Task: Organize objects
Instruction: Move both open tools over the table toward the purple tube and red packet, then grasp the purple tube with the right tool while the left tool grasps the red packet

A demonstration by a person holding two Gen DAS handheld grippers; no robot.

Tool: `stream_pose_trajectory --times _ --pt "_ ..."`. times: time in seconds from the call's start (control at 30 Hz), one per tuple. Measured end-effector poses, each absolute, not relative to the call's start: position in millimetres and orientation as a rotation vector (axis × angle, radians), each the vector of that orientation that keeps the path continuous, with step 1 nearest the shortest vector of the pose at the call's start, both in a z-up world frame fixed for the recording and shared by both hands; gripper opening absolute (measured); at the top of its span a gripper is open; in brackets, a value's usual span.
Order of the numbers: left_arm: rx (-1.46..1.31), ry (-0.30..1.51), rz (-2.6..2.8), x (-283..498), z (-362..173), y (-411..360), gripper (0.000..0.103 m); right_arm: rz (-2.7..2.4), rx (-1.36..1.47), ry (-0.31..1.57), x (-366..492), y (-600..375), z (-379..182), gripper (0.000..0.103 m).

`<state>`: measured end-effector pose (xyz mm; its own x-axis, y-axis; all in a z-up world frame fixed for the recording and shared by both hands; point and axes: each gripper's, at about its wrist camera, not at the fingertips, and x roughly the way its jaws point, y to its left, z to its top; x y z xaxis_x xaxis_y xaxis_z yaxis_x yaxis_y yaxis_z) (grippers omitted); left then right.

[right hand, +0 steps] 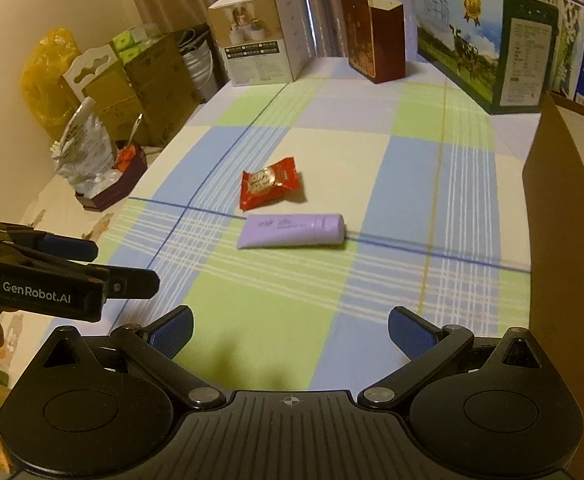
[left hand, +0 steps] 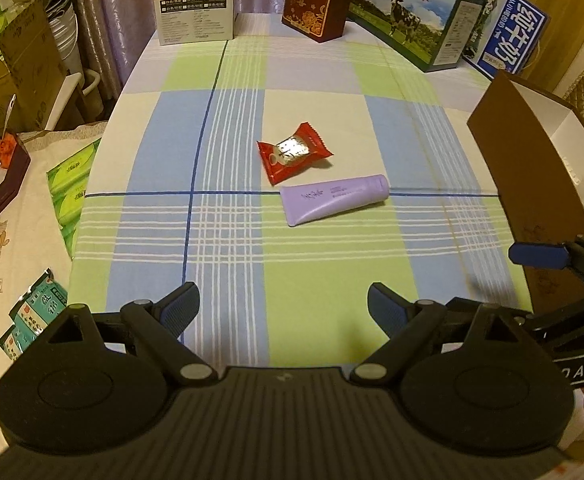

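A red snack packet (left hand: 293, 151) and a purple tube (left hand: 335, 199) lie side by side in the middle of the checked tablecloth (left hand: 228, 240). Both also show in the right wrist view: packet (right hand: 270, 182), tube (right hand: 292, 231). My left gripper (left hand: 284, 310) is open and empty, held above the near part of the table, well short of both items. My right gripper (right hand: 290, 330) is open and empty too, also short of them. The right gripper's fingers (left hand: 539, 255) show at the right edge of the left wrist view; the left gripper (right hand: 92, 260) shows at the left of the right wrist view.
A brown open cardboard box (left hand: 531, 168) stands at the right edge of the table (right hand: 563, 216). Along the far edge stand a white product box (left hand: 196, 4), a dark red box (left hand: 313, 0) and milk cartons (left hand: 411, 12). Green tissue packs (left hand: 70, 196) lie left.
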<state>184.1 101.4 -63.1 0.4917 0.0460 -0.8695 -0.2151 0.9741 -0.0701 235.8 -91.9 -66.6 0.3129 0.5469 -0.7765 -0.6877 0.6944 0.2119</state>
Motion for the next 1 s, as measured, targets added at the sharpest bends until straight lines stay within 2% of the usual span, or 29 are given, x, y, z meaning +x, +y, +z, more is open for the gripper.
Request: stream_pose_trajectory --times 0.3,0.33,0.4,0.57,1.0 --pt "-0.172 1.056 0.203 208.9 -91.2 125.7 0.089 0.865 -0.189 0.892 274.0 -64.5 -86.4 0.1" --pt "-0.171 1.062 0.207 211.9 -94.4 128.0 0.089 0.879 -0.195 0.881 277.5 -60.3 -88.2 0.098" --pt "-0.17 1.065 0.213 217.3 -100.9 132.4 0.089 0.912 -0.215 0.875 284.1 -50.8 -92.6 0.081" --pt "-0.175 1.086 0.229 230.6 -115.7 143.0 0.089 0.971 -0.275 0.852 297.9 -27.8 -104.8 0.068" --pt "-0.191 1.095 0.241 251.6 -134.1 168.5 0.089 1.09 -0.39 0.947 315.5 -0.7 -139.3 0.067"
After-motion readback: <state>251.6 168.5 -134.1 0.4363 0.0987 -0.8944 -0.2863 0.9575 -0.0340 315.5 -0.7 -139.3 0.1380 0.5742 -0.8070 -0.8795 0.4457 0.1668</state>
